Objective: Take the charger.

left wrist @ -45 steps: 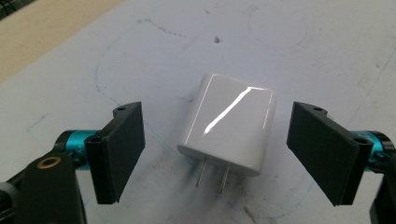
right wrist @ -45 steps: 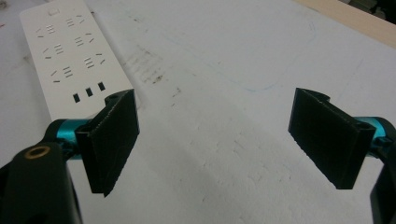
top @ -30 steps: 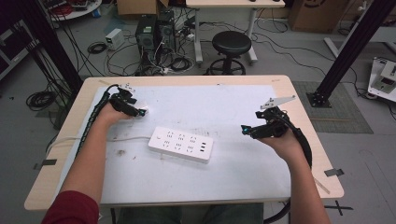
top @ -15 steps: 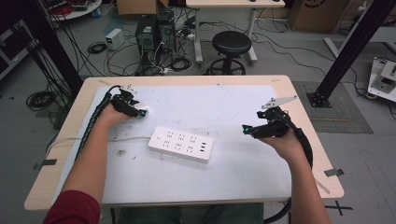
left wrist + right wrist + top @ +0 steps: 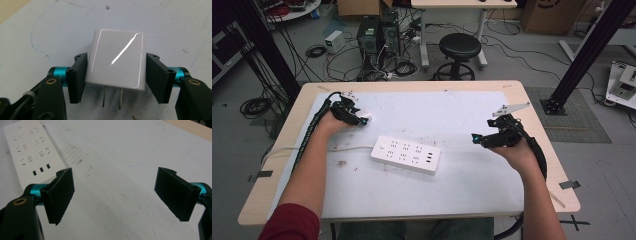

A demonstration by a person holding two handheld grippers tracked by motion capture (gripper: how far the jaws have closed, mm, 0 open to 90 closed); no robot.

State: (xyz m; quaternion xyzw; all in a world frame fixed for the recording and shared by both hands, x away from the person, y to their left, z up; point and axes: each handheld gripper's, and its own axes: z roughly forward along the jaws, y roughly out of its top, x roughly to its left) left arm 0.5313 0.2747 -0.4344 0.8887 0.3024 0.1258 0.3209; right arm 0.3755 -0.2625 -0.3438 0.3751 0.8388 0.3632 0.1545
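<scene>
A white plug-in charger (image 5: 116, 62) with two metal prongs facing the camera sits between the jaws of my left gripper (image 5: 116, 56), which is shut on its two sides. In the high view this left gripper (image 5: 362, 119) is at the table's back left, with the charger (image 5: 365, 118) as a small white block at its tip. A white power strip (image 5: 406, 154) lies flat in the middle of the mat, to the right of and nearer than that gripper. My right gripper (image 5: 475, 138) hovers to the strip's right, jaws wide open and empty. The right gripper view shows the right gripper (image 5: 115, 172) and the strip (image 5: 32, 150) at upper left.
A white mat (image 5: 452, 110) covers most of the wooden table (image 5: 287, 130). The strip's white cable (image 5: 347, 148) runs left off the table's edge. Beyond the far edge stand a black stool (image 5: 459, 47) and computer towers (image 5: 377, 37) among floor cables.
</scene>
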